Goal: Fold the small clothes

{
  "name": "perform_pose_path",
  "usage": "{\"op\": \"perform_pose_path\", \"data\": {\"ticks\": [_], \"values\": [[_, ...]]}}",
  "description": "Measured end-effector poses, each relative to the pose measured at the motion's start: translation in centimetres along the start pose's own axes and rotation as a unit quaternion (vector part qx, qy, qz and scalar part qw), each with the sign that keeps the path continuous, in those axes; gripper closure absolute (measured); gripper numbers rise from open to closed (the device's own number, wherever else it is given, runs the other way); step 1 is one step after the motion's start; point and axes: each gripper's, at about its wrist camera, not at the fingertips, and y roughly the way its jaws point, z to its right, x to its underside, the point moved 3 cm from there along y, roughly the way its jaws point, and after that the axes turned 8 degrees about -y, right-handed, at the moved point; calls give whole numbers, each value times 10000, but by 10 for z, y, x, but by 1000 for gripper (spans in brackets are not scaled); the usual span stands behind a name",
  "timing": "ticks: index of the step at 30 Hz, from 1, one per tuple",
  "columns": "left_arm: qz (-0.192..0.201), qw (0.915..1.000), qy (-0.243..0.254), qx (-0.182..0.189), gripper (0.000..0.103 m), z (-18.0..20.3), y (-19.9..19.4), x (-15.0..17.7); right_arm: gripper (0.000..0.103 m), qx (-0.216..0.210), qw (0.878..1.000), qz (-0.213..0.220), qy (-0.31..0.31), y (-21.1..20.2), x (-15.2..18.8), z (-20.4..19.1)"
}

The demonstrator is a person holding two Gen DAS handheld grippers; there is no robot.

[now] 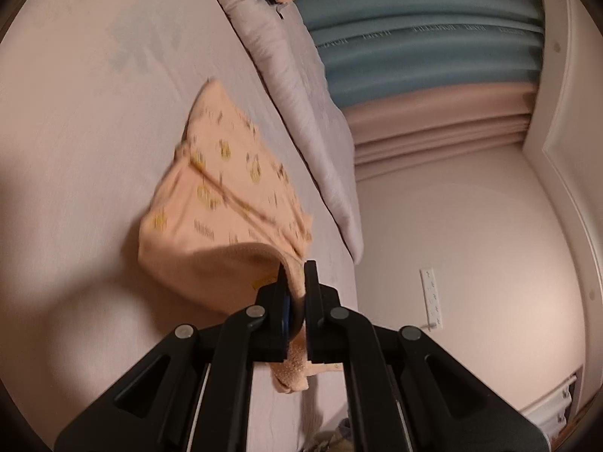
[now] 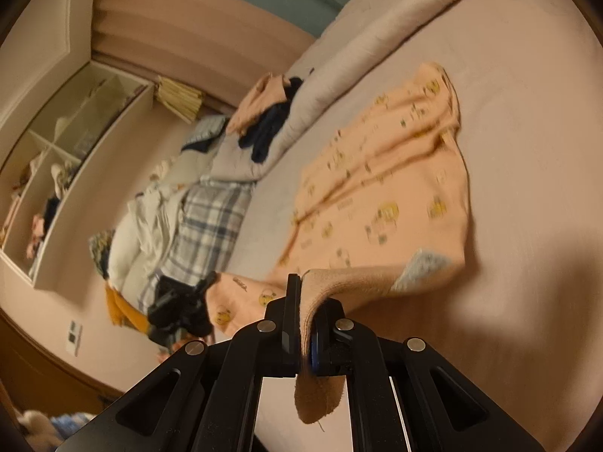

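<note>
1. Pale pink bed sheet [image 2: 527, 120] fills both views, with a rumpled grey quilt [image 1: 294, 86] along its far side and a heap of other clothes [image 2: 196, 211] beyond.
2. Left gripper [image 1: 294, 275] and right gripper [image 2: 307, 301] each have their jaws clamped on an edge of the peach garment [image 2: 388, 196].
3. Risk: only a thin hem sits in each pinch, so uneven pulling could slip 1 edge free or skew the fold.
4. Risk: dragging could bunch the fabric against the sheet.
5. Garment: soft peach knit with small yellow cartoon prints, near edge lifted, the rest lying wrinkled on the bed; a pale label [image 2: 422, 267] shows inside.
</note>
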Motion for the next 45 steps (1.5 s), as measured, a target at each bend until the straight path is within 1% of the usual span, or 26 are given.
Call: {"op": "perform_pose_path", "data": {"ticks": [6, 12, 15, 19, 22, 24, 26, 27, 28, 29, 30, 31, 32, 33, 34, 35, 36, 38, 39, 40, 41, 42, 43, 44, 45], "values": [[73, 9996, -4, -282, 100, 14, 30, -56, 97, 107, 9998, 141, -61, 17, -51, 7], [193, 9985, -83, -508, 101, 13, 66, -105, 97, 317, 9990, 249, 214, 49, -105, 39], [203, 9972, -153, -707, 102, 7, 88, -127, 97, 480, 9981, 220, 305, 61, -122, 54], [195, 9954, -325, -885, 102, -5, 116, -151, 97, 790, 9958, 172, 439, 77, -140, 74], [196, 9934, -440, -1044, 101, -11, 129, -164, 97, 1037, 9923, 81, 670, 89, -149, 91], [118, 9911, -553, -1202, 101, -19, 135, -169, 97, 1170, 9893, -62, 866, 95, -148, 102], [78, 9874, -639, -1447, 101, -29, 135, -170, 97, 1230, 9870, -221, 1015, 99, -144, 111], [50, 9870, -629, -1476, 100, -33, 133, -170, 94, 1308, 9856, -310, 1027, 99, -141, 114], [25, 9872, -636, -1463, 97, -35, 132, -169, 91, 1318, 9850, -359, 1053, 97, -139, 116], [-44, 9889, -652, -1337, 95, -38, 127, -167, 82, 1263, 9852, -375, 1098, 95, -137, 117], [-124, 9901, -650, -1235, 89, -38, 126, -165, 72, 1108, 9863, -369, 1166, 89, -133, 117], [-215, 9914, -624, -1132, 78, -37, 124, -162, 68, 997, 9871, -372, 1198, 86, -131, 115], [-345, 9923, -544, -1061, 72, -36, 123, -157, 64, 862, 9883, -391, 1193, 84, -130, 112], [-435, 9922, -485, -1061, 62, -36, 122, -155, 64, 750, 9897, -434, 1140, 81, -128, 108], [-517, 9921, -424, -1060, 61, -36, 123, -152, 64, 699, 9904, -488, 1084, 81, -128, 105], [-594, 9915, -372, -1092, 61, -37, 123, -149, 64, 699, 9907, -568, 1019, 82, -127, 102], [-629, 9904, -347, -1178, 63, -39, 126, -149, 64, 721, 9907, -675, 932, 82, -124, 99], [-652, 9884, -288, -1342, 63, -43, 126, -146, 64, 802, 9903, -802, 803, 85, -122, 97], [-649, 9875, -250, -1413, 69, -43, 127, -146, 64, 956, 9891, -870, 701, 86, -120, 95], [-651, 9862, -186, -1508, 80, -44, 128, -145, 64, 1011, 9884, -922, 654, 90, -120, 96], [-699, 9852, -138, -1561, 85, -44, 130, -143, 67, 1097, 9876, -971, 572, 91, -119, 95], [-742, 9840, -118, -1613, 93, -46, 132, -142, 78, 1160, 9869, -1004, 496, 92, -118, 95], [-765, 9828, -76, -1682, 97, -46, 133, -140, 84, 1249, 9857, -1048, 418, 94, -118, 95], [-776, 9818, -17, -1731, 97, -45, 134, -139, 93, 1331, 9847, -1063, 356, 95, -119, 95], [-745, 9828, 3, -1689, 98, -42, 133, -140, 95, 1364, 9849, -1024, 279, 95, -121, 94]]}}
